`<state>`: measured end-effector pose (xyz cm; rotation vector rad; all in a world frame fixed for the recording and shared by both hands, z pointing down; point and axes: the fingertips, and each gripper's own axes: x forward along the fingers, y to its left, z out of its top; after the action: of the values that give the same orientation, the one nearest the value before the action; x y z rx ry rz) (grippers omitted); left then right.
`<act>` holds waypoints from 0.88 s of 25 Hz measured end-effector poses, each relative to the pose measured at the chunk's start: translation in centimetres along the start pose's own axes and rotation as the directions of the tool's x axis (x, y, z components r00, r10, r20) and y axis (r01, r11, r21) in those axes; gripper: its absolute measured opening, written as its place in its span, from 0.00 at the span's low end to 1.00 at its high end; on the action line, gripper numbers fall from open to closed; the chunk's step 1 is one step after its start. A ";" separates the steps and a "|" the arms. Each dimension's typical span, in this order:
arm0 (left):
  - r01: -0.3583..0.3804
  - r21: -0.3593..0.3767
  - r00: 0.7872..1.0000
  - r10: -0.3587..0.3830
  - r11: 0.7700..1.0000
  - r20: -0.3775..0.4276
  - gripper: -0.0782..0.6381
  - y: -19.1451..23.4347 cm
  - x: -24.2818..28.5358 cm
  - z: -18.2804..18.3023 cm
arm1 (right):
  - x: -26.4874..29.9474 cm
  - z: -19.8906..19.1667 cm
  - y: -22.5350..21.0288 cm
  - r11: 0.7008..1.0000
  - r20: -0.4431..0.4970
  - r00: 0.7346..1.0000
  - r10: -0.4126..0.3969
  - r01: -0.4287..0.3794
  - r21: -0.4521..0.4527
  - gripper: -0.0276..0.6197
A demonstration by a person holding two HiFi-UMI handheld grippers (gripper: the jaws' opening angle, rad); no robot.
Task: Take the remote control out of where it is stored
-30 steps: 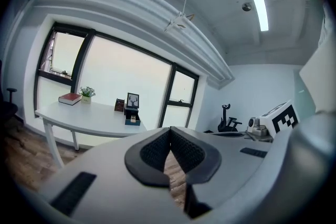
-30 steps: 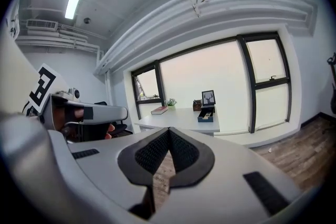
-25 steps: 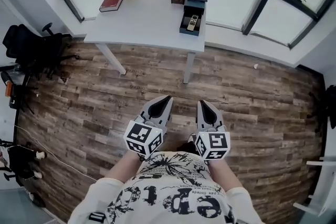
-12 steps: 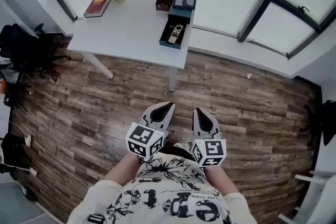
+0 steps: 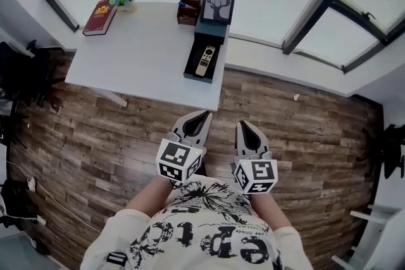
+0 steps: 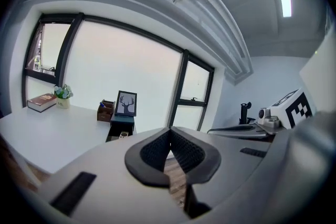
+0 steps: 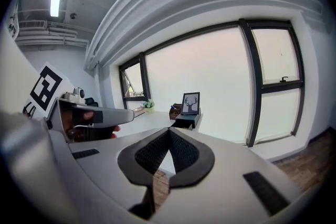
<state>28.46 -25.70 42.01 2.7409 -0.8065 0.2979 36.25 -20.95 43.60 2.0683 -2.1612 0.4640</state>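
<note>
Remote [image 5: 204,61] lies in the open drawer [image 5: 190,66] on the far bench [image 5: 139,54], unreached, so left tool [image 5: 202,117] and right tool [image 5: 244,128] hang pressed together, empty.

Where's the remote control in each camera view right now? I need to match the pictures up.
Head view: remote control lies in the open dark drawer at the white desk's right end, upper centre.
Left gripper view: a small pale shape in that drawer, left of centre, probably the remote.
Right gripper view: only the drawer shows, near centre; remote cannot be made out.
Shared landmark: the deer picture behind the drawer.
</note>
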 end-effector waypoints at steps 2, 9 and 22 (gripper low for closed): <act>0.012 -0.014 1.000 -0.012 1.000 -0.002 0.12 2.5 1.9 1.2 | 2.9 1.3 -0.3 1.000 0.002 1.000 -0.011 0.011 0.000 0.05; 0.001 -0.019 1.000 -0.001 1.000 -0.016 0.12 11.2 7.1 4.0 | 13.0 4.2 -1.4 1.000 -0.025 0.999 -0.025 0.025 -0.001 0.05; -0.123 -0.119 0.988 0.110 0.985 -0.110 0.12 18.0 14.6 1.1 | 22.7 2.3 -5.3 0.999 -0.153 0.988 0.039 -0.035 0.028 0.05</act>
<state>30.66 -47.84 48.37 2.5447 -0.9272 0.3950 40.39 -43.42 48.72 1.9381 -2.1188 0.6358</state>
